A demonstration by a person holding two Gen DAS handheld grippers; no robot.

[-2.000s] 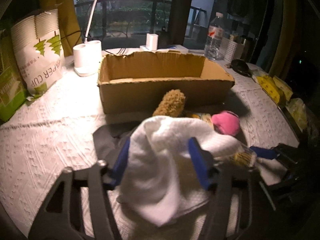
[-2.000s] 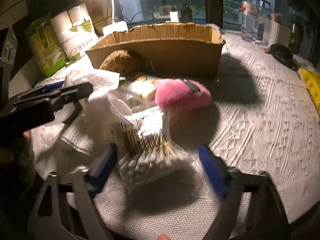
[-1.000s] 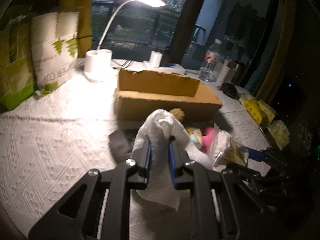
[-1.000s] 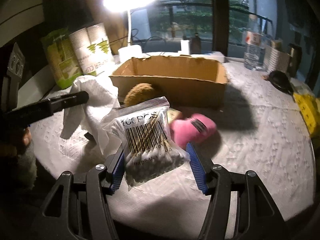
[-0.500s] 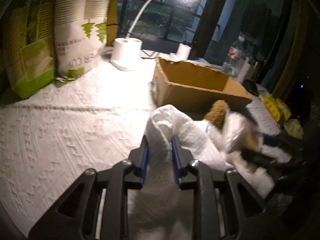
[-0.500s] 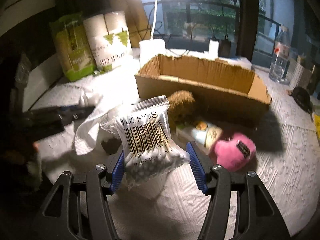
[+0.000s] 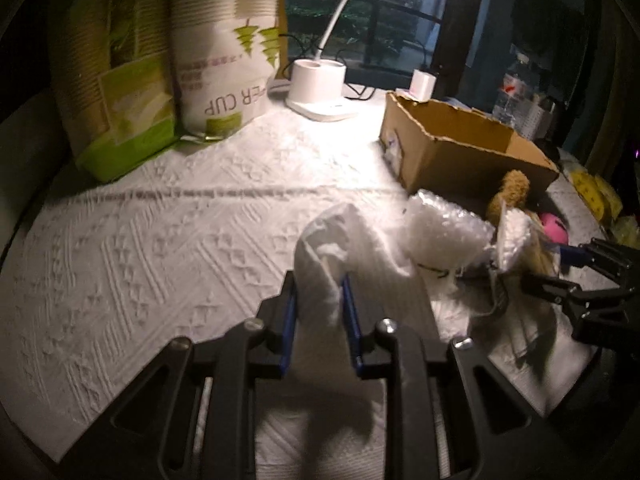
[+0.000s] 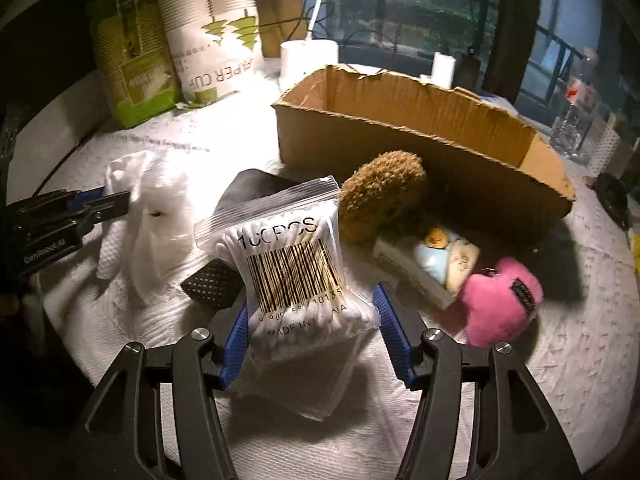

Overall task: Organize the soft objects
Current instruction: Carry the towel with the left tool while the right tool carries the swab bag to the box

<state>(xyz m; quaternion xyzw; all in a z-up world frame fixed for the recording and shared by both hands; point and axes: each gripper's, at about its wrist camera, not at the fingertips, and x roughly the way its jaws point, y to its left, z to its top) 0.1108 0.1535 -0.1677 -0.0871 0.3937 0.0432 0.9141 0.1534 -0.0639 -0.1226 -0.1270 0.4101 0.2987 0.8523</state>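
We hold the left gripper (image 7: 319, 300) clamped on a white cloth (image 7: 332, 248); the blue pads (image 7: 289, 320) press a bunched fold between them, and the rest of the cloth drapes down onto the white embossed table cover (image 7: 140, 248). In the right wrist view this same cloth (image 8: 156, 216) hangs at 9 o'clock of the frame, with the left gripper (image 8: 116, 202) entering from the left edge.

We hold the right gripper (image 8: 312, 332) clamped on a clear zip bag of cotton swabs (image 8: 288, 268). The bag stands upright between the blue pads (image 8: 236, 332), barcode facing the camera, above a folded white paper towel (image 8: 304, 384).

Beyond the bag, at 1 o'clock, a brown fuzzy toy (image 8: 380, 196) rests against the front wall of an open cardboard box (image 8: 420, 128). At 3 o'clock of the bag lies a small box with a cartoon picture (image 8: 432, 264), and a pink plush toy (image 8: 500, 300) touches its right end. A dark object (image 8: 252, 184) lies behind the bag; we cannot tell what it is.

At 11 o'clock in the left wrist view stand sleeves of paper cups (image 7: 224, 48), with a white desk lamp (image 7: 320, 80) at 12 o'clock. All soft items remain outside the box.
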